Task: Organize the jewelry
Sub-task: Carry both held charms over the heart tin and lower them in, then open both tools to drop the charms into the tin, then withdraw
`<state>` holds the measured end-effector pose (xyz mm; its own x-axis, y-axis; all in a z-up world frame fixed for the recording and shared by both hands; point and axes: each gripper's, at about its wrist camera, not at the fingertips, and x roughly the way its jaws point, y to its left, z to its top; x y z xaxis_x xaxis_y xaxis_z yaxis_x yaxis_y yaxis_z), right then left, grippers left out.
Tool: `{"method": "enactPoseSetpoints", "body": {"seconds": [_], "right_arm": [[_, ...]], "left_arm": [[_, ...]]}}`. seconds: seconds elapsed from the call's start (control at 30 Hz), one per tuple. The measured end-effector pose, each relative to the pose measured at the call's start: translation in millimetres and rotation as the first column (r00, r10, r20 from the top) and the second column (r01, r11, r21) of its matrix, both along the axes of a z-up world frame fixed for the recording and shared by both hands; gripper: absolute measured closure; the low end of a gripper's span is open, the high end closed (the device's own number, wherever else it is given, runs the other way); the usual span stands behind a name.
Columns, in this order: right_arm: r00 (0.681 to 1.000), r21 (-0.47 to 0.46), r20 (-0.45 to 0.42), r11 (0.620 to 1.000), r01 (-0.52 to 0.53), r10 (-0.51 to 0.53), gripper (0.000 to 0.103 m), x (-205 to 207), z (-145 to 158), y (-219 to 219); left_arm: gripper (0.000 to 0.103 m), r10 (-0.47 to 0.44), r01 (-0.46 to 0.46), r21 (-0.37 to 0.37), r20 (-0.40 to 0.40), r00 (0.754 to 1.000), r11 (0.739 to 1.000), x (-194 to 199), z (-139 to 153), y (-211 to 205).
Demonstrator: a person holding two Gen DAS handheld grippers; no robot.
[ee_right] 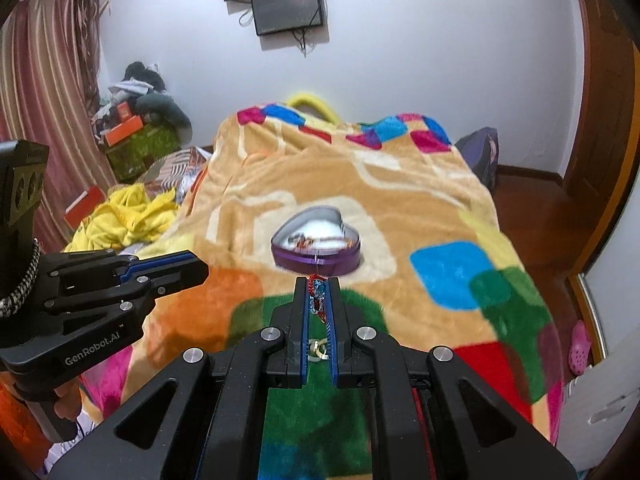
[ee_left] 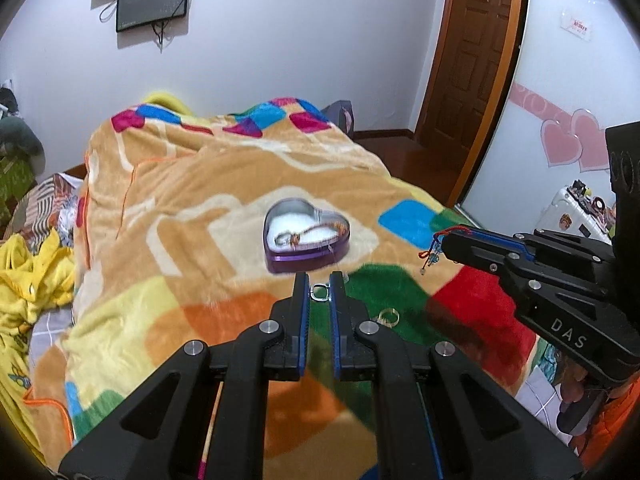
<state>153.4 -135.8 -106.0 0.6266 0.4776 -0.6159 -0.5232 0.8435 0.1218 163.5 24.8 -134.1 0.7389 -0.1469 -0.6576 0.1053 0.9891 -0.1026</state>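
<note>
A purple heart-shaped tin with a white lining lies open on the bed blanket; it also shows in the right wrist view. A bracelet lies inside it. My left gripper is shut on a silver ring, just in front of the tin. My right gripper is shut on a red cord bracelet, held above the blanket right of the tin; its charms dangle in the left wrist view. A gold ring lies on the green patch; it also shows between the right fingers.
The colourful plush blanket covers the bed. Yellow cloth and boxes lie at the left. A wooden door and a white wardrobe with pink hearts stand at the right.
</note>
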Motion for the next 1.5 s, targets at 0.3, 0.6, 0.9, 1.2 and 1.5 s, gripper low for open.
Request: {"method": "enactPoseSetpoints", "body": {"seconds": [0.3, 0.6, 0.9, 1.2, 1.5], "right_arm": [[0.998, 0.033, 0.056, 0.999, 0.002, -0.004, 0.096, 15, 19, 4], [0.998, 0.057, 0.07, 0.998, -0.004, 0.0, 0.096, 35, 21, 12], [0.999, 0.063, 0.024, 0.998, -0.023, 0.022, 0.096, 59, 4, 22], [0.997, 0.02, -0.027, 0.997, -0.068, 0.069, 0.096, 81, -18, 36], [0.989, -0.039, -0.098, 0.992, -0.118, 0.114, 0.096, 99, -42, 46]], "left_arm": [[0.095, 0.01, -0.009, -0.002, 0.034, 0.999, 1.0, 20, 11, 3], [0.095, 0.018, -0.017, -0.02, 0.039, 0.999, 1.0, 48, 11, 11], [0.095, 0.01, -0.01, -0.028, 0.011, 1.0, 1.0, 79, -4, 15], [0.095, -0.002, 0.0, -0.041, -0.057, 0.998, 0.999, 107, -30, 24], [0.095, -0.026, 0.02, -0.061, -0.105, 0.994, 0.998, 124, -47, 23]]}}
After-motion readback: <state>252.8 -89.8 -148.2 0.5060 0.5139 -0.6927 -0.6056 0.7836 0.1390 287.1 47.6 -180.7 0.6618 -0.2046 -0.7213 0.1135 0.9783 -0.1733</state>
